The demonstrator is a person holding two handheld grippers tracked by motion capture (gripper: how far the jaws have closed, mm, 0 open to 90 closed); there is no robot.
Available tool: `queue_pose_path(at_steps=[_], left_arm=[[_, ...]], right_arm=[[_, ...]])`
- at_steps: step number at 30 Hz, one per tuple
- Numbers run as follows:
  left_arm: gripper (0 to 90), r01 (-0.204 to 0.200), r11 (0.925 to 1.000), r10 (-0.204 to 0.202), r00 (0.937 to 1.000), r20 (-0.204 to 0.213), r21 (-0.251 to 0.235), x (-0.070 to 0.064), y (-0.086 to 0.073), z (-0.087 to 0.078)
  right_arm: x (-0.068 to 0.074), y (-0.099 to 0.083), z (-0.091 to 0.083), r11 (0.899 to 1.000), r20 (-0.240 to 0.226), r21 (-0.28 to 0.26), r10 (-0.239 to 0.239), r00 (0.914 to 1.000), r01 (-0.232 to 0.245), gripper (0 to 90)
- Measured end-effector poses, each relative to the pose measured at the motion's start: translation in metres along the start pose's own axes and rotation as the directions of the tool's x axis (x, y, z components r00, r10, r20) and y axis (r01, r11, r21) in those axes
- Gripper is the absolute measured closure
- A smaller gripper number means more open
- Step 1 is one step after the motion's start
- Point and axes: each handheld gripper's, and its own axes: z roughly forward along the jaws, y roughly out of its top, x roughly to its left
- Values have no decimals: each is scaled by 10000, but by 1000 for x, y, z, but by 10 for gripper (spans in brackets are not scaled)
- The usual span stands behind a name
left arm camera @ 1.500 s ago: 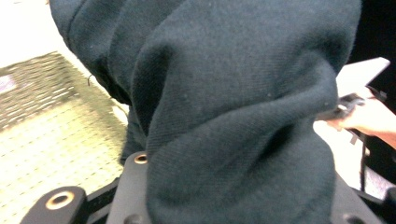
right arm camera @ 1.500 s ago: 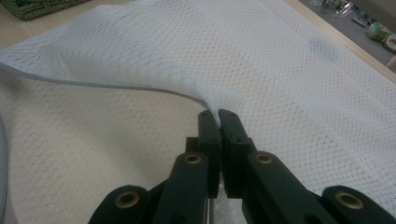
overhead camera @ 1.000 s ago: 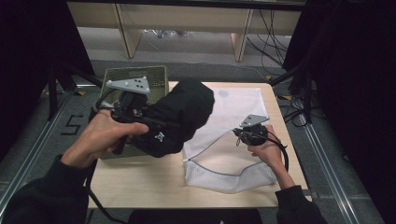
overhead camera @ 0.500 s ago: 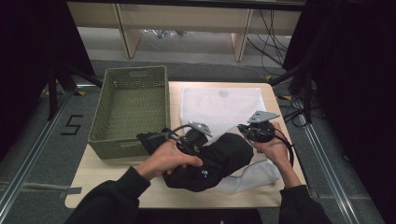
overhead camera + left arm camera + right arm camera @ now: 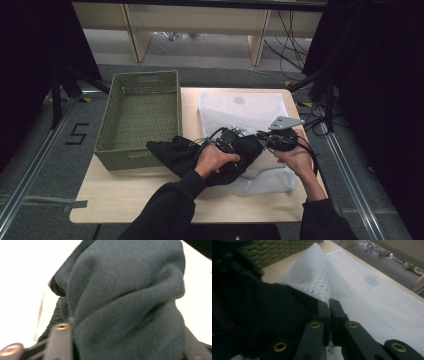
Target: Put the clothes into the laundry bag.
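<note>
A woven basket point(image 5: 140, 117) stood at the table's point(image 5: 125, 192) left. The left gripper point(image 5: 227, 142) pinched a dark garment point(image 5: 187, 155) lying partly over the white mesh bag point(image 5: 245, 107). The right gripper point(image 5: 329, 308), jaws pressed together, pinched the bag's edge.

Black sleeves point(image 5: 170, 205) on both arms. Grippers black w/ trailing cables; right gripper point(image 5: 329, 307) has grey 3-cornered plate point(image 5: 284, 122), brass screws point(image 5: 315, 325) on its jaws.
</note>
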Motion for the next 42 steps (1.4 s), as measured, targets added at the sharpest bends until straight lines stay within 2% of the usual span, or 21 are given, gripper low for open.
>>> queue_pose_path(at_steps=[3, 5, 6, 8, 9, 10, 11, 13, 14, 16, 19, 22, 24, 25, 28, 29, 32, 34, 36, 39, 42], left_arm=[[322, 323, 9992, -318, 9992, -236, 227, 4, -2, 3], [243, 221, 9996, -216, 9994, -268, 162, 3, -4, -2], [203, -35, 10000, 36, 9998, -177, 52, 0, -5, -22], [198, -39, 10000, 38, 9999, -109, -40, -2, -6, -34], [199, -412, 9990, 411, 9991, -59, -173, -4, -7, -59], [204, -412, 9990, 411, 9991, -59, -173, -4, -7, -59], [218, -644, 9968, 632, 9976, -278, -463, -5, -11, -86], [201, -645, 9960, 616, 9970, -466, -622, -4, -13, -99], [201, -617, 9934, 537, 9952, -821, -971, 1, -18, -119], [200, -212, 9893, 66, 9949, -1010, -1443, 8, -20, -130], [205, -1, 9882, -119, 9969, -774, -1533, 18, -27, -143], [208, -367, 9912, 126, 9827, -1850, -1274, 27, -46, -160], [211, -97, 9914, -221, 9702, -2411, -1301, 38, -62, -169], [226, -185, 9941, -110, 9631, -2689, -1070, 46, -72, -175], [337, 62, 9960, -340, 9485, -3148, -891, 61, -92, -177], [346, 179, 9973, -395, 9487, -3137, -714, 66, -98, -176], [401, 665, 9886, -1007, 9588, -2657, -1348, 76, -108, -166], [508, 590, 9889, -941, 9590, -2673, -1366, 79, -110, -166], [561, 633, 9889, -935, 9684, -2314, -1347, 81, -110, -169], [691, 612, 9863, -943, 9710, -2196, -1531, 82, -109, -174], [729, 618, 9901, -853, 9779, -1907, -1260, 86, -108, -175]], right_arm=[[0, -5, 3, 9996, -161, 269, 88, 9998, -84, 894], [-1, -8, 5, 9994, -99, 328, 105, 9999, -102, 894], [-2, -9, 6, 9992, -184, 365, 198, 9996, -191, 894], [-4, -10, 7, 9991, -204, 360, 232, 9995, -224, 894], [-4, -10, 7, 9996, -133, 274, 65, 9999, -61, 894], [-4, -10, 7, 9996, -133, 274, 65, 9999, -61, 894], [-2, -9, 7, 9997, -148, 251, 63, 9999, -59, 894], [-1, -8, 7, 9997, -125, 232, -72, 9999, 75, 894], [1, -8, 6, 9995, -157, 324, 68, 9999, -63, 894], [0, -7, 7, 9996, -156, 290, -36, 9999, 40, 894], [0, -8, 9, 9995, -151, 303, -76, 9999, 80, 894], [0, -8, 7, 9995, -147, 320, 28, 9999, -23, 894], [-2, -9, 8, 9995, -172, 313, -53, 9998, 59, 894], [-1, -10, 8, 9995, -141, 317, -12, 9999, 17, 894], [0, -10, 9, 9994, -159, 339, -86, 9998, 91, 894], [1, -9, 9, 9993, -161, 361, -104, 9998, 110, 894], [3, -9, 10, 9991, -221, 416, -69, 9997, 78, 893], [3, -9, 11, 9989, -244, 447, -109, 9996, 120, 894], [2, -10, 11, 9988, -209, 484, 22, 9998, -12, 894], [1, -11, 12, 9989, -234, 471, -42, 9997, 53, 894], [2, -11, 12, 9989, -108, 435, -155, 9998, 159, 894]])
